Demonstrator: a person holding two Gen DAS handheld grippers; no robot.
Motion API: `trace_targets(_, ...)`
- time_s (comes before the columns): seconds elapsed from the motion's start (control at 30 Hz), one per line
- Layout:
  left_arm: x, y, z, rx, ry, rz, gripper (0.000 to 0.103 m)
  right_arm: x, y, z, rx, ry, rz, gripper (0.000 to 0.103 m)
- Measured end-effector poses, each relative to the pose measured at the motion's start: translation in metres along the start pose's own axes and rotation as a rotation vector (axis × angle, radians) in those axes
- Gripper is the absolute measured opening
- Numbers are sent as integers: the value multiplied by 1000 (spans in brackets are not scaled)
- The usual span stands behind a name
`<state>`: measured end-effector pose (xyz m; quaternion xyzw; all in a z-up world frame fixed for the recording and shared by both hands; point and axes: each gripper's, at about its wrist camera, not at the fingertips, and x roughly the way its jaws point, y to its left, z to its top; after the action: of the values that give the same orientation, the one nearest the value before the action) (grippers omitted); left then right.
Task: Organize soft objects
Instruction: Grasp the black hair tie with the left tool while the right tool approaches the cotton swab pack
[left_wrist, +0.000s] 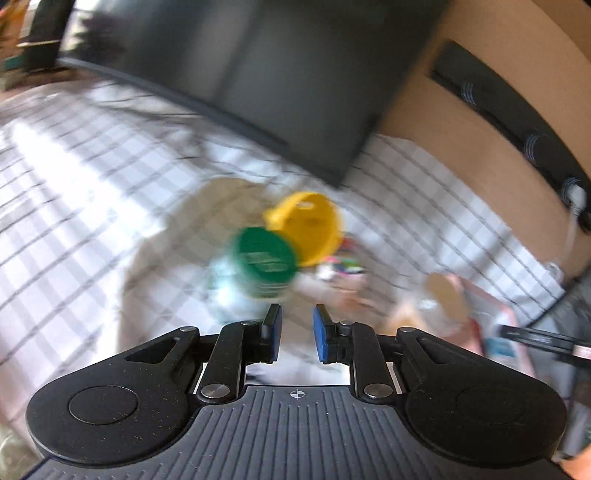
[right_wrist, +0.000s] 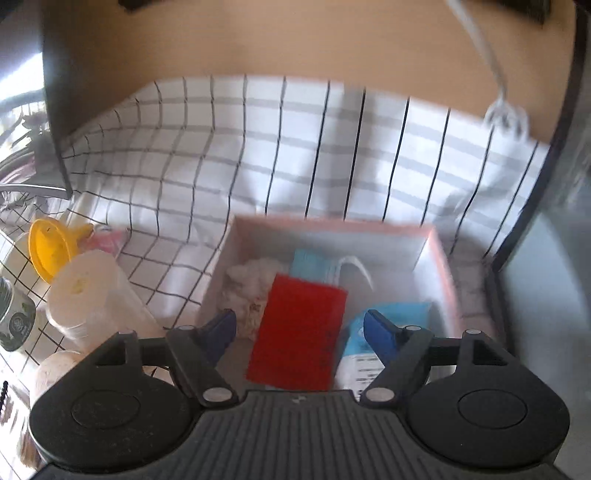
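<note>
Red cloth (right_wrist: 297, 332) in the pink box (right_wrist: 441, 266), its long axis running away from you

It lies between your right gripper (right_wrist: 301, 328)'s wide-apart fingers, beside a white wad (right_wrist: 247, 284) and blue packets (right_wrist: 314, 266). Your left gripper (left_wrist: 297, 326), fingers slightly apart and holding nothing, hangs over a green lid (left_wrist: 264, 258) and yellow lid (left_wrist: 310, 229) on the checked cloth (left_wrist: 74, 177)

Black ribbed gripper bodies, silver pivot screws, blue-padded fingers (left_wrist: 274, 332).

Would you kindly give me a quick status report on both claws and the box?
Left claw narrowly open, empty. Right claw wide open, empty, over pink box. Red sponge, blue packet already inside. Nothing blocking.
</note>
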<state>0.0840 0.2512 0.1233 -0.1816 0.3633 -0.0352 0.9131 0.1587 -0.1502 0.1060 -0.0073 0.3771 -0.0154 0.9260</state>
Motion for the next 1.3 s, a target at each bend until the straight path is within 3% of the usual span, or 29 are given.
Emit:
trace_targets(0.17,4,37,-10,-17,92,46,20,-45,40,-14,-110,-103,54,81)
trace_targets(0.27,8,32,-19,77,158,-70,21,-63,74,-28,-200,-150,90,83)
trace_targets(0.37,13,14,-30,198,197,-111,21,-68,107,-41,-290,-136,133,83)
trace_targets(0.6,32,0,-53,334,259,-6,22,-70,149,-77,-414,-61,183,83)
trace_targets(0.73,35,5,-51,314,251,-33,23,-69,154,-87,-407,-21,216,83)
trace_targets(0.87,45,16,-46,246,292,-115,23,-70,157,-94,-388,10,244,83)
trace_targets(1.03,67,39,-50,64,428,-356,23,-66,160,-99,-365,53,265,83)
trace_targets(1.1,69,44,-58,11,438,-418,21,-65,162,-101,-359,63,264,83)
trace_targets(1.2,60,39,-62,50,402,-411,18,-62,168,-103,-355,80,259,83)
trace_targets(1.3,46,25,-57,205,336,-328,16,-58,174,-105,-349,106,258,83)
